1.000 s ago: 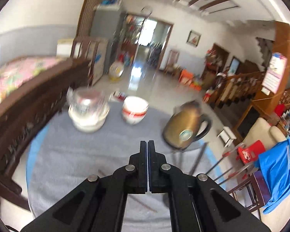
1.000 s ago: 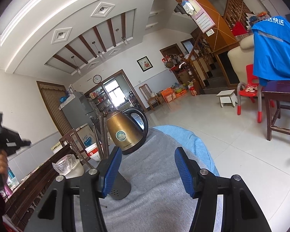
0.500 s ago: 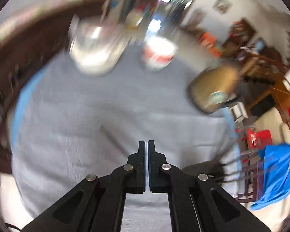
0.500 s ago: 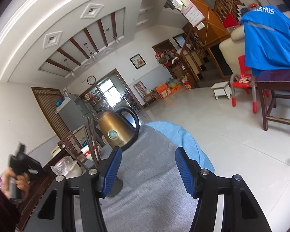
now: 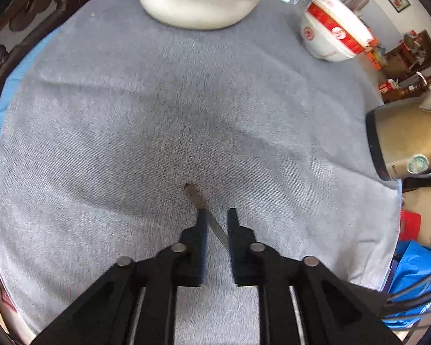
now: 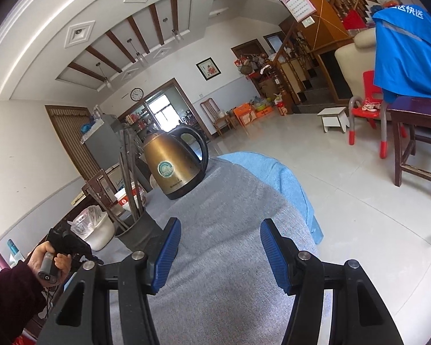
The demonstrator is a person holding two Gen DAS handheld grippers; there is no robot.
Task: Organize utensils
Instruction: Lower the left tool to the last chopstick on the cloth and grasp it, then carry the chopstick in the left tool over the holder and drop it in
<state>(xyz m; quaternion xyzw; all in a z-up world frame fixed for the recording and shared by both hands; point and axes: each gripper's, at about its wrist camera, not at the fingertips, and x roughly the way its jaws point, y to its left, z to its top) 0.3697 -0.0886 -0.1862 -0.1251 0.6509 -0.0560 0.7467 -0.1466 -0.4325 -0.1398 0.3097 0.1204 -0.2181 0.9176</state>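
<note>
While its jaws are opening, the left gripper [image 5: 216, 215] is pointed steeply down at the grey cloth [image 5: 129, 115] on the tabletop, and a single chopstick [image 5: 199, 201] is seen lying slantwise between the fingertips, not pressed by either. The right gripper [image 6: 220, 228] is held open with nothing between its pads. Toward the tabletop's far edge a dark holder [image 6: 138, 228] filled with chopsticks is set, with a brass kettle [image 6: 172, 164] near it.
</note>
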